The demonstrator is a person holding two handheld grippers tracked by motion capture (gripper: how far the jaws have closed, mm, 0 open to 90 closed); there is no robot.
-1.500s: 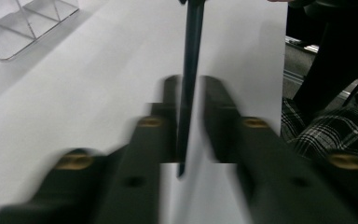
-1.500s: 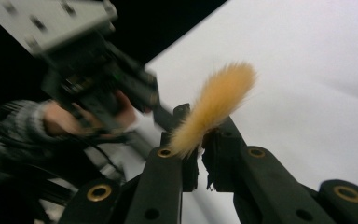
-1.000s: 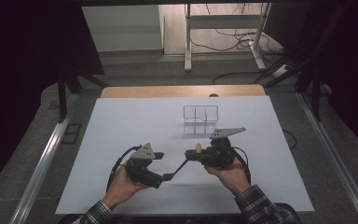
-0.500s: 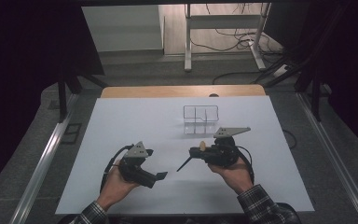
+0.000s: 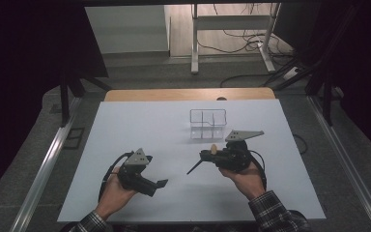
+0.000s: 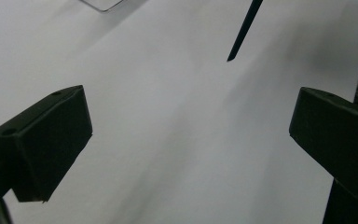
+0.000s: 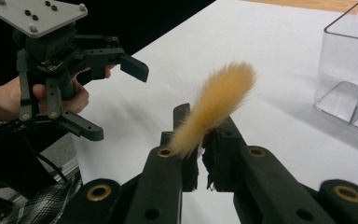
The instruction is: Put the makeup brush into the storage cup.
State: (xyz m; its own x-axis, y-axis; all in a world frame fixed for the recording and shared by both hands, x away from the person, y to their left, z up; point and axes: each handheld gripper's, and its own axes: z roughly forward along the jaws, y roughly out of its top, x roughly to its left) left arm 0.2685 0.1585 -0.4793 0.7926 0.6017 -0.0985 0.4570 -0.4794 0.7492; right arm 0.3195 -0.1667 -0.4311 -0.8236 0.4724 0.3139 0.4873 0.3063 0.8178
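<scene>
Count: two hand-held grippers, one brush (image 5: 200,163), one clear divided box (image 5: 208,123) on white table (image 5: 125,130). Right hand-held gripper (image 7: 199,161) clamped shut on brush: thin dark handle, tan fluffy tip, held above table mid-right. Left hand-held gripper (image 5: 160,183) just opened wide, nothing between jaws. Box cut off in both gripper views.

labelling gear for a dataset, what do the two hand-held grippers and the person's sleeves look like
Both are black, blocky tools. The left hand-held gripper and the right hand-held gripper each carry a grey three-cornered plate with small screws on top. Black cables trail back from them. Brass-coloured rivets show at the right one's jaw links. The sleeves are dark plaid.
</scene>
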